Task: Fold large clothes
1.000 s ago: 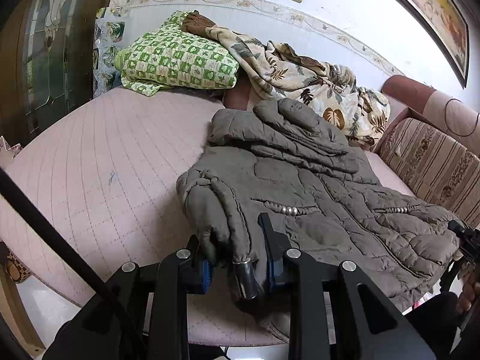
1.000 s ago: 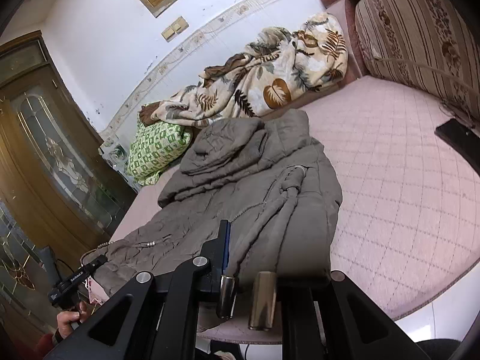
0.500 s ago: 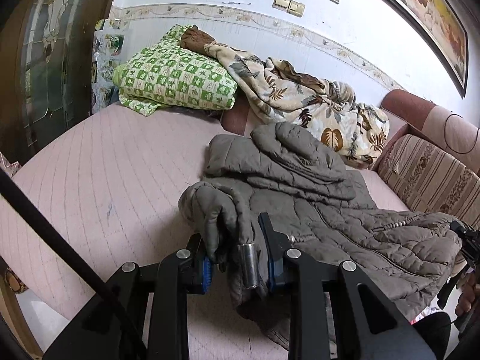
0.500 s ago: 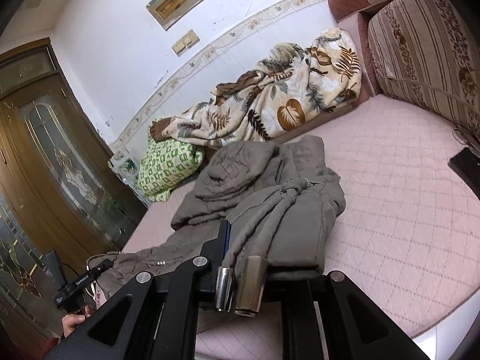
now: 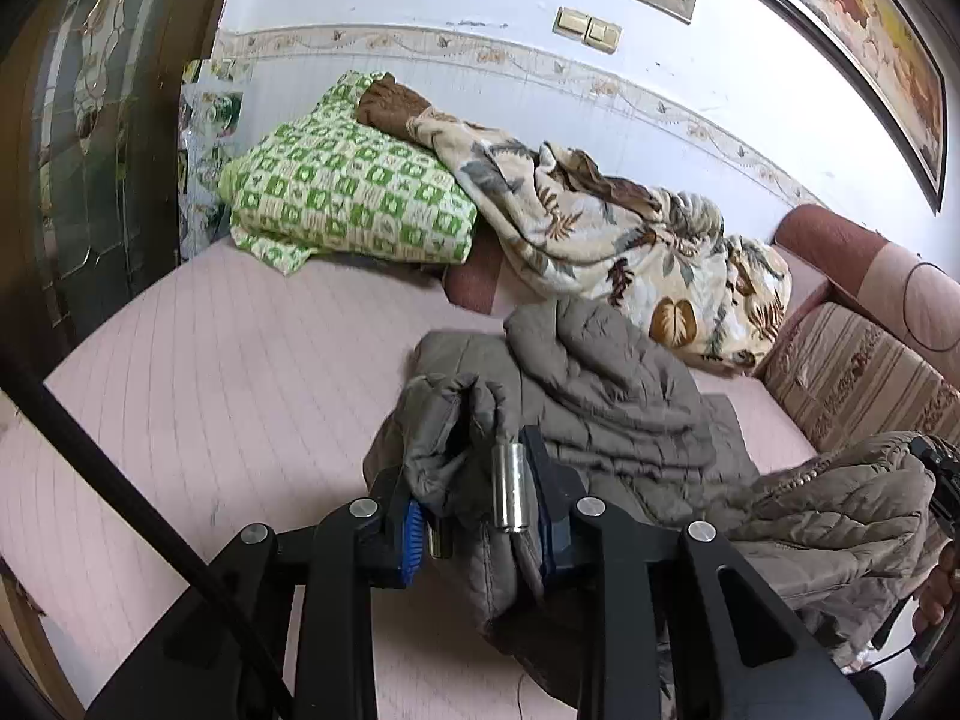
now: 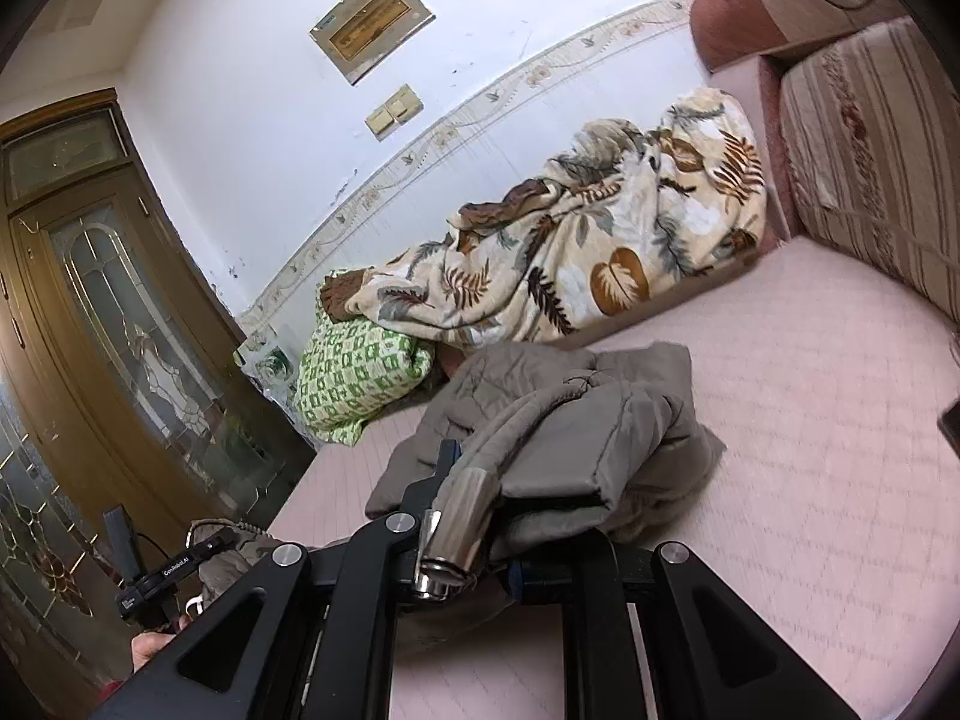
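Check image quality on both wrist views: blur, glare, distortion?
Left wrist: sharp, strong fisheye bending of the wall border, painting washed out by glare. Right wrist: motion blur smears the jacket and mattress; door bowed by the lens.

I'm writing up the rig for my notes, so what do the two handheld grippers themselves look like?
Both are matte black frames with round silver bolt heads and cut-out slots. The left gripper has blue ridged pads inside its fingers and short silver metal cylinders at the tips; a black cable runs past it. The right gripper has similar silver cylinders.
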### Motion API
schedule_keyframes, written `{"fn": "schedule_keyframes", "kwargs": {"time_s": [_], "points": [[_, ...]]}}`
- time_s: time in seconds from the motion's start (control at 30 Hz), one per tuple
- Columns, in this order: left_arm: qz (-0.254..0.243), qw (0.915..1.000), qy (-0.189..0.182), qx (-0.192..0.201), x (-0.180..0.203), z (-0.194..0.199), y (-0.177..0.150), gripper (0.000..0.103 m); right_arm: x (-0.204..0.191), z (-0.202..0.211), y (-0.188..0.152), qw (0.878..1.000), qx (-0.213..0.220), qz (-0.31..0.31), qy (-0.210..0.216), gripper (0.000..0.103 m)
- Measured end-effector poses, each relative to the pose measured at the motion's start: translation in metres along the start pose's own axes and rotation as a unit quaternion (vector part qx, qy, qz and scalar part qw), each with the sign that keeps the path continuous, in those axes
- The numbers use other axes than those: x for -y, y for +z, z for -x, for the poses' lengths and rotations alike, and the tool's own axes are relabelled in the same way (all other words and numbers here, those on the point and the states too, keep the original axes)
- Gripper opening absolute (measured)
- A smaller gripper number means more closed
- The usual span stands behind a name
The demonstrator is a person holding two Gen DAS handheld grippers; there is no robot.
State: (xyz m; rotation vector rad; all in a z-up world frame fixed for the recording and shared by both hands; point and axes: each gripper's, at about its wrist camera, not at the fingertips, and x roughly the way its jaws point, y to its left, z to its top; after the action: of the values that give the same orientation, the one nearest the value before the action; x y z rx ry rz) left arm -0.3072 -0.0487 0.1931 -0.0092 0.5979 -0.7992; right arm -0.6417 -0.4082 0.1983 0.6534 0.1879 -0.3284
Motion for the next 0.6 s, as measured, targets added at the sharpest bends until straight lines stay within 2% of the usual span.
{"fn": "schedule_keyframes", "kwargs": {"time_s": [0.17,0.4,0.6], "points": [[0.004,1.0000,0.002,0.005,0.003,-0.020,0.034,0.029,-0.007,-0.024,0.029,1.000,0.003,0.011,0.000,0.013],[0.024,0.9997,0.003,-0.006,0.003,-0.078,0.094,0.031,0.003,-0.084,0.074,1.000,-0.002,0.004,0.001,0.013],[0.019,0.9989,0.042,-0.006,0.000,-0.150,0.141,0.032,0.025,-0.153,0.105,1.000,-0.020,-0.005,-0.011,0.013]]}}
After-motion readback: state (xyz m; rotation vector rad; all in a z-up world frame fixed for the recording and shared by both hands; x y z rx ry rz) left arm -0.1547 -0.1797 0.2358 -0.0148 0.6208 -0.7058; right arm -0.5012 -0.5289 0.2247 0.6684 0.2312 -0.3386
